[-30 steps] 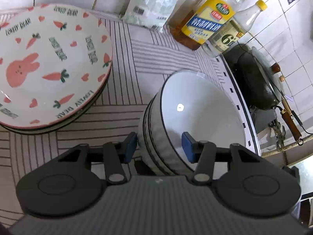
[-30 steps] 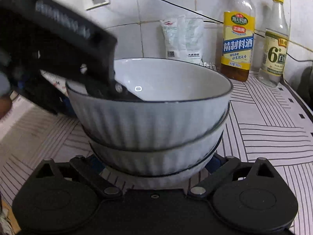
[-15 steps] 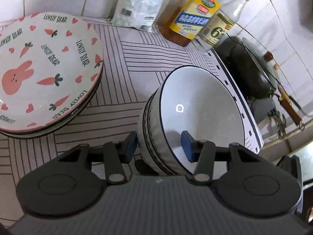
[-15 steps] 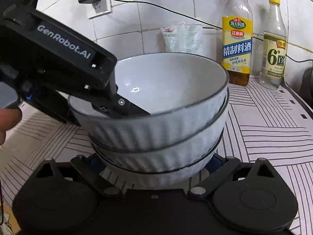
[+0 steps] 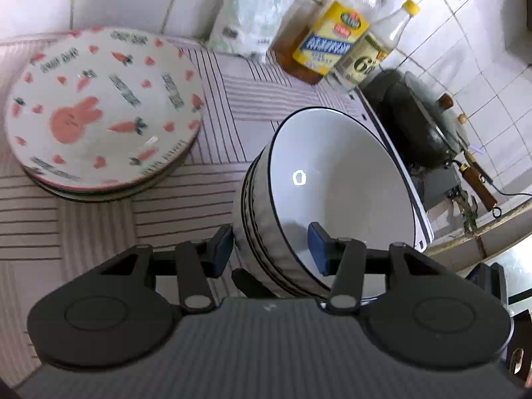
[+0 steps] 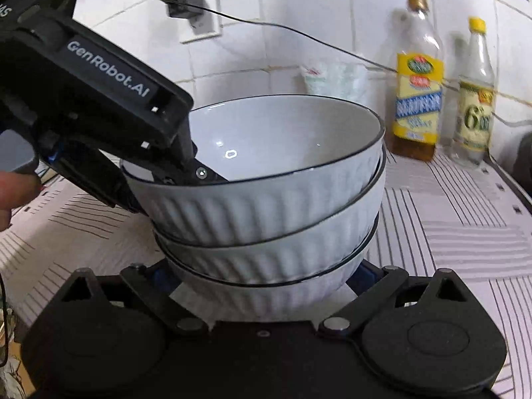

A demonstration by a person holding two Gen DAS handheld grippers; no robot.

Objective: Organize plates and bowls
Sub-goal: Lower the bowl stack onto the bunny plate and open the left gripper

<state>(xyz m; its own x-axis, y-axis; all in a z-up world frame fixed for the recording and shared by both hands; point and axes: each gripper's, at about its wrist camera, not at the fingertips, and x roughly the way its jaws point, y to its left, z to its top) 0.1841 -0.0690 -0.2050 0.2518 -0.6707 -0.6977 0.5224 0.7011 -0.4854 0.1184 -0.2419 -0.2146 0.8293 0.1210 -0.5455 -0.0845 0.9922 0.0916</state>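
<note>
A stack of three white ribbed bowls [image 6: 266, 206] with dark rims is held between both grippers; it also shows in the left wrist view [image 5: 332, 183]. My left gripper [image 5: 271, 249] straddles the stack's near wall, one blue pad inside the top bowl and one outside. Its black body [image 6: 99, 99] shows at the left of the right wrist view. My right gripper [image 6: 262, 276] clasps the bottom bowl from both sides, its fingertips mostly hidden behind it. A stack of white plates [image 5: 99, 109] with pink rabbit and carrot prints sits at the left.
The striped countertop [image 5: 252, 99] carries a yellow-labelled bottle [image 5: 329, 40], a clear bottle [image 5: 369, 56] and a white bag [image 5: 246, 13] against the tiled wall. A dark wok [image 5: 422, 119] on a stove lies to the right. A wall socket with a cable [image 6: 193, 13] is behind.
The bowl stack has tilted and risen a little with both grippers on it. The left view swung, so the plates and bottles shifted in the frame.
</note>
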